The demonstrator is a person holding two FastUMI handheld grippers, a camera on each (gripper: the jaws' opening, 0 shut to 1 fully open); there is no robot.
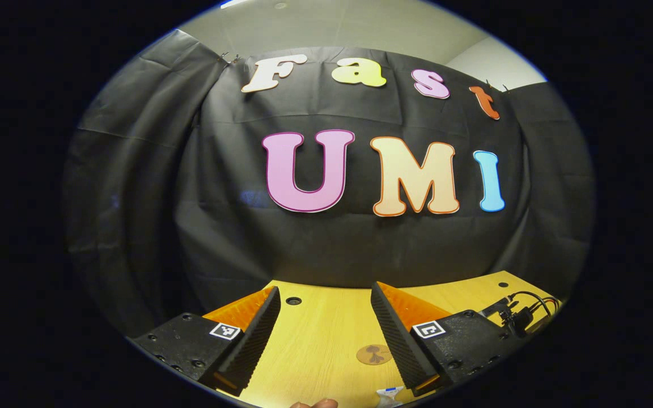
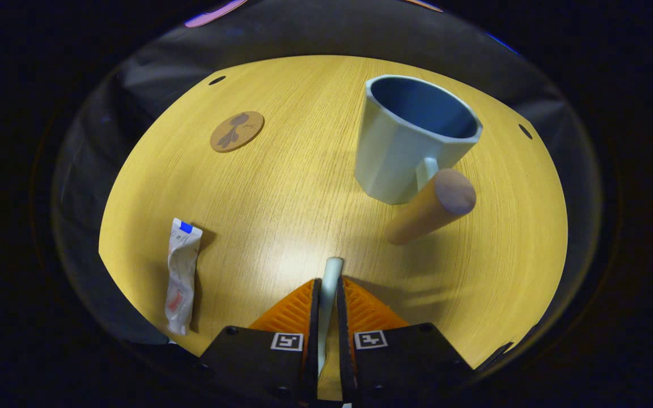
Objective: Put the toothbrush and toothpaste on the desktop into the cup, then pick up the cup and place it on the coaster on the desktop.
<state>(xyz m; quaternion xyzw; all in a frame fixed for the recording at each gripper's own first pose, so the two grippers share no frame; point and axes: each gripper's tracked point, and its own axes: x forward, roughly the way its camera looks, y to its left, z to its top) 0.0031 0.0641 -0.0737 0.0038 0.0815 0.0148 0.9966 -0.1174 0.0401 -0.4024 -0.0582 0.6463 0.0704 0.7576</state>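
My right gripper (image 2: 326, 294) clamps the toothbrush (image 2: 330, 283), its handle poking out at 12 o'clock | toothpaste (image 2: 181, 277) flat on the desktop (image 2: 281, 187) at 9 o'clock | cup (image 2: 411, 141) upright at 1 o'clock, wooden cylinder (image 2: 431, 207) just beside its handle | coaster (image 2: 236, 131) farther at 11 o'clock | my left gripper (image 1: 323, 323) spread wide above the desktop, holding nothing.

Worktop (image 2: 304, 187) is showing yellow wood grain w/ fine lines. Cup (image 2: 400, 153) is looking pale blue outside, darker blue inside; coaster (image 2: 236, 131) is showing tan w/ a dark leaf-like motif. Toothpaste (image 2: 181, 272) is showing white w/ blue & red patches.
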